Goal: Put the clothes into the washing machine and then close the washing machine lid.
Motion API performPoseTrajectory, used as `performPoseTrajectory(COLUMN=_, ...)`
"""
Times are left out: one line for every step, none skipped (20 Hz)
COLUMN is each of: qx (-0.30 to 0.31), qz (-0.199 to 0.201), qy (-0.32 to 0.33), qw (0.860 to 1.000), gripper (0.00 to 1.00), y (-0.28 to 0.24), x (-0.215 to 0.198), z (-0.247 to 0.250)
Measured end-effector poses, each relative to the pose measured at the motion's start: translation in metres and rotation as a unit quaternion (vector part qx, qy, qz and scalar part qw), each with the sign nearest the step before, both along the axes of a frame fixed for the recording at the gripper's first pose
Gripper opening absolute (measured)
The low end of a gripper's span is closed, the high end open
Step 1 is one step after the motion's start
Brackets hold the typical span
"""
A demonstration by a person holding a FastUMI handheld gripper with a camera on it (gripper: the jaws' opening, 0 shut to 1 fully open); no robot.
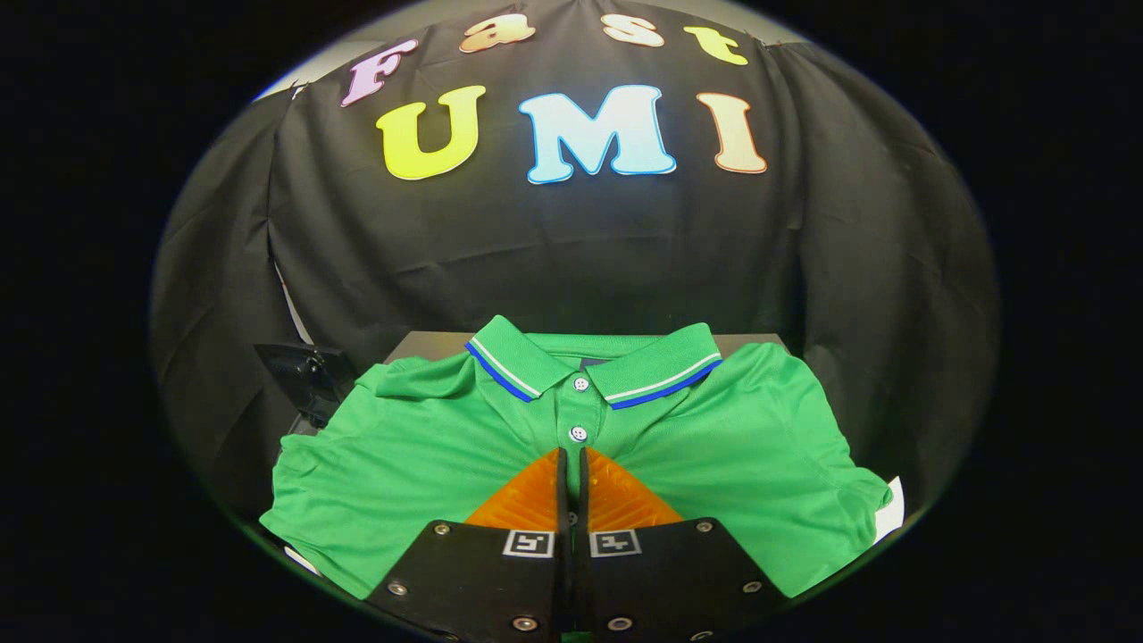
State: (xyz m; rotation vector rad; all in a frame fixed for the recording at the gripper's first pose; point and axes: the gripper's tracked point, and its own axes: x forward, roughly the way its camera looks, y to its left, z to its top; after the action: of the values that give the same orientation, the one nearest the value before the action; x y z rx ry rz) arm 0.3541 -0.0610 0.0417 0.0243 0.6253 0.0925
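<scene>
A green polo shirt (pixel 732 446) lies flat and spread out on a dark surface (pixel 429 344). Its collar, striped in blue and white, is at the far end, and two white buttons run down the front. My gripper (pixel 572 457) is shut, its fingers almost touching with only a thin slit between them. The tips sit over the shirt's front, just below the lower button (pixel 578 434). The cloth around them is smooth and not bunched, and I see no fold pinched between the fingers. The near part of the shirt is hidden under the gripper body.
A black angular object (pixel 304 375) stands off the shirt's left sleeve, beside the surface. A white edge (pixel 893 509) peeks out past the right sleeve. The black cloth wall hangs close behind the collar.
</scene>
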Motion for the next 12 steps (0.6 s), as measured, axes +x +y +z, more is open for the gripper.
performPoseTrajectory(qx=0.016, qz=-0.001, qy=-0.001, qw=1.0, gripper=0.0, y=0.0, x=-0.002, z=0.002)
performPoseTrajectory(qx=0.035, qz=-0.002, qy=-0.001, qw=0.999, gripper=0.0, y=0.0, x=-0.001, z=0.003)
performPoseTrajectory(qx=0.055, qz=-0.006, qy=-0.003, qw=0.998, gripper=0.0, y=0.001, x=0.0, z=0.004)
performPoseTrajectory(qx=0.069, qz=-0.006, qy=-0.007, qw=0.998, gripper=0.0, y=0.001, x=-0.001, z=0.008)
performPoseTrajectory(qx=0.079, qz=-0.006, qy=-0.012, qw=0.997, gripper=0.0, y=0.001, x=-0.001, z=0.011)
performPoseTrajectory(qx=0.086, qz=-0.006, qy=-0.022, qw=0.996, gripper=0.0, y=0.002, x=-0.002, z=0.016)
performPoseTrajectory(qx=0.091, qz=-0.003, qy=-0.03, qw=0.995, gripper=0.0, y=0.004, x=-0.002, z=0.019)
performPoseTrajectory(qx=0.096, qz=0.0, qy=-0.041, qw=0.995, gripper=0.0, y=0.006, x=-0.002, z=0.024)
performPoseTrajectory(qx=0.102, qz=0.005, qy=-0.05, qw=0.994, gripper=0.0, y=0.008, x=-0.002, z=0.029)
performPoseTrajectory(qx=0.11, qz=0.008, qy=-0.059, qw=0.992, gripper=0.0, y=0.011, x=-0.003, z=0.034)
performPoseTrajectory(qx=0.118, qz=0.013, qy=-0.066, qw=0.991, gripper=0.0, y=0.015, x=-0.002, z=0.04)
performPoseTrajectory(qx=0.127, qz=0.016, qy=-0.074, qw=0.989, gripper=0.0, y=0.02, x=0.0, z=0.046)
